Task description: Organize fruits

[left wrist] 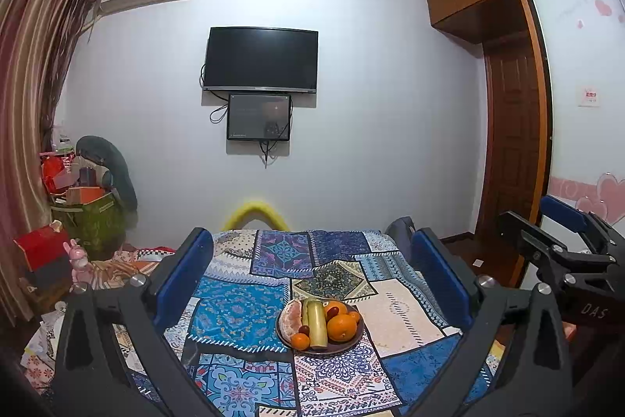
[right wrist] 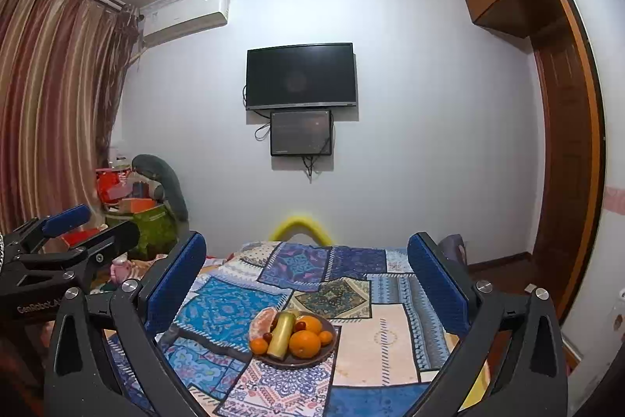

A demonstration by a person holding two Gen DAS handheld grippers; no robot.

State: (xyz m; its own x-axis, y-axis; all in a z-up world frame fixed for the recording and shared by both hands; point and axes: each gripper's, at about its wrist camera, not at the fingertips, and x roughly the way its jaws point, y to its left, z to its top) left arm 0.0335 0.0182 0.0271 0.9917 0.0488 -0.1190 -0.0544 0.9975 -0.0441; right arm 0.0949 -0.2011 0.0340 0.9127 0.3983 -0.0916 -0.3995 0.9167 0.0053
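Observation:
A dark plate (left wrist: 343, 346) of fruit sits on the patchwork tablecloth (left wrist: 242, 315). It holds a peeled citrus (left wrist: 292, 317), a yellow-green banana (left wrist: 317, 323), a large orange (left wrist: 341, 327), small oranges and red dates. The same plate (right wrist: 312, 358) shows in the right wrist view. My left gripper (left wrist: 310, 260) is open and empty, above and short of the plate. My right gripper (right wrist: 306, 264) is open and empty, also raised short of the plate. Each gripper shows in the other's view: the right one (left wrist: 562, 241) at the right, the left one (right wrist: 66, 237) at the left.
A TV (left wrist: 261, 59) and a small screen (left wrist: 259, 117) hang on the far wall. Boxes and bags (left wrist: 86, 198) pile at the left by the curtain (left wrist: 31, 96). A wooden wardrobe and door (left wrist: 511, 159) stand at the right. A yellow chair back (left wrist: 256, 212) rises behind the table.

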